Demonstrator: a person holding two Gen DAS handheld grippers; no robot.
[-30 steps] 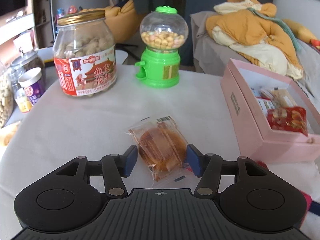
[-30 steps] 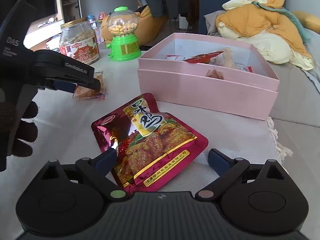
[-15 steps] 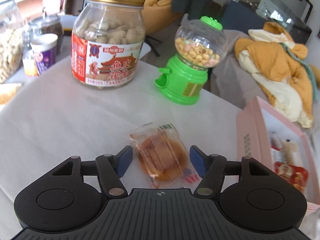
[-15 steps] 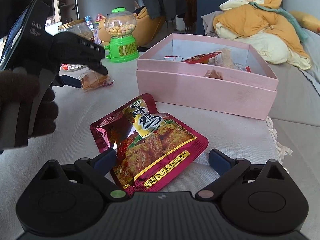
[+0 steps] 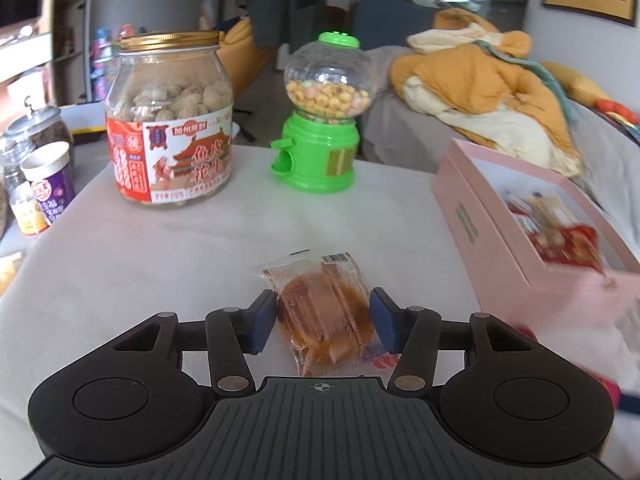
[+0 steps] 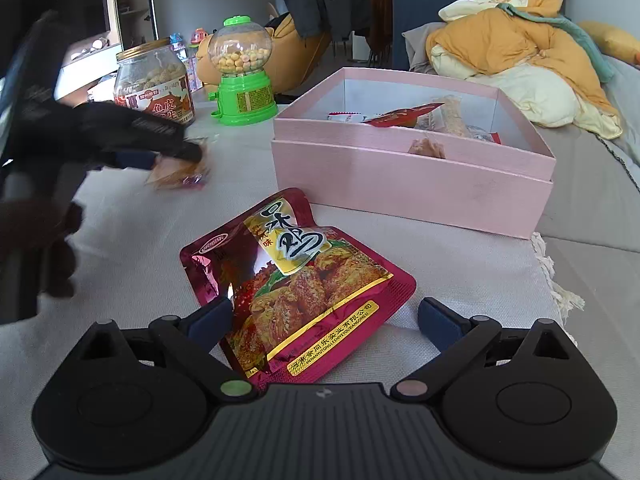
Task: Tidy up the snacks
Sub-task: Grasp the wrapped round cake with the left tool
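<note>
Cloth-covered tabletop [image 5: 160, 256], bedding behind. Left tongs [image 5: 323, 322] have just been closing around clear-wrapped cake [image 5: 324, 312], pads beside wrapper, grip unconfirmed. Right tongs [image 6: 324, 320] wide over red pouch [image 6: 296, 292]. Pink box [image 6: 400, 184] at 1 o'clock, likely destination.

Right gripper [image 6: 324, 320], jaws wide apart, straddles a glossy maroon foil snack pouch [image 6: 296, 284] lying before the open pink cardboard box [image 6: 412, 180].
</note>
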